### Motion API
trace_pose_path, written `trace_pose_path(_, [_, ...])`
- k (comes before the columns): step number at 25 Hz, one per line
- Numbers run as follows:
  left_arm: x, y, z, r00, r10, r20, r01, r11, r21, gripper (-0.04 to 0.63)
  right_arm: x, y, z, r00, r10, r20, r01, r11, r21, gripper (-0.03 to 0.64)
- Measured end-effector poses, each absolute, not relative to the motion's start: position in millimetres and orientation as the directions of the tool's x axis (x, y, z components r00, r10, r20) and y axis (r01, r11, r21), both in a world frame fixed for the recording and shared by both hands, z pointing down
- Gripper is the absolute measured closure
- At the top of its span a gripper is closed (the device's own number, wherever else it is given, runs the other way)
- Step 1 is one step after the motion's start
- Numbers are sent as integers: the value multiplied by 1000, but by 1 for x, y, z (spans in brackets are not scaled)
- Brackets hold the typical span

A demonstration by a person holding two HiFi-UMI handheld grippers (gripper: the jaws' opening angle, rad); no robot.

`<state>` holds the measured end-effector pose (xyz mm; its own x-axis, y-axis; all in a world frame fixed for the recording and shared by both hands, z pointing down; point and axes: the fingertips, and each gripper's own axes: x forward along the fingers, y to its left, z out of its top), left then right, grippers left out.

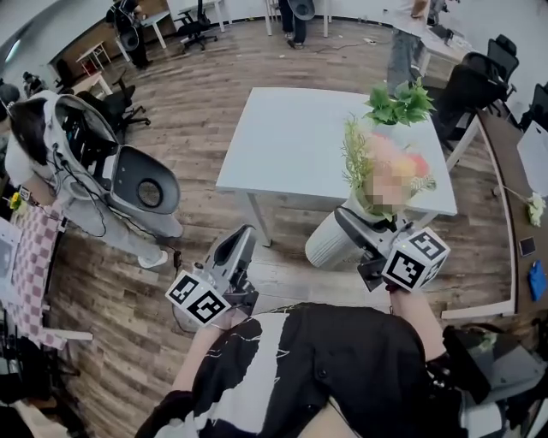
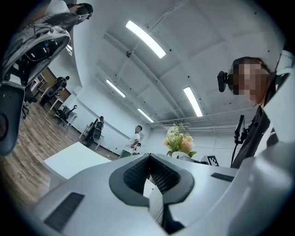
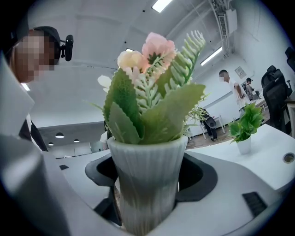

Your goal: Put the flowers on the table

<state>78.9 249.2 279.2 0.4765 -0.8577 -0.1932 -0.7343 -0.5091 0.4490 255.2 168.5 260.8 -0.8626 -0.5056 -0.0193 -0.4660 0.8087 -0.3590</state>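
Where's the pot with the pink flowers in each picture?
Head view: flower pot right of the middle, by the white table's near edge.
Left gripper view: flower pot small, right of the middle; table at left.
Right gripper view: flower pot big, in the middle, gripped between the jaws; table at right.
Shared landmark: the white table.

Open-plan office workspace. Evidence: wood-plank floor (image 1: 205, 120), white surface (image 1: 291, 145) mid-frame, black swivel chairs (image 1: 195, 30) by a desk (image 1: 157, 20) in the upper left, more chairs (image 1: 501, 56) at the right edge. A person (image 1: 401, 51) stands at top. Ceiling strip lights (image 2: 145, 39), plain white walls (image 2: 99, 99).
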Motion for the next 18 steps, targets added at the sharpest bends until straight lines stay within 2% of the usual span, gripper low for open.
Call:
trace_pose_path(9, [23, 214, 288, 502, -842, -196, -714, -532, 455, 584, 204, 137, 270, -839, -544, -12, -501, 782, -371, 262])
trace_pose_path(18, [8, 197, 305, 537, -819, -202, -667, -559, 493, 584, 186, 119, 281, -819, -573, 41, -540, 744, -392, 262])
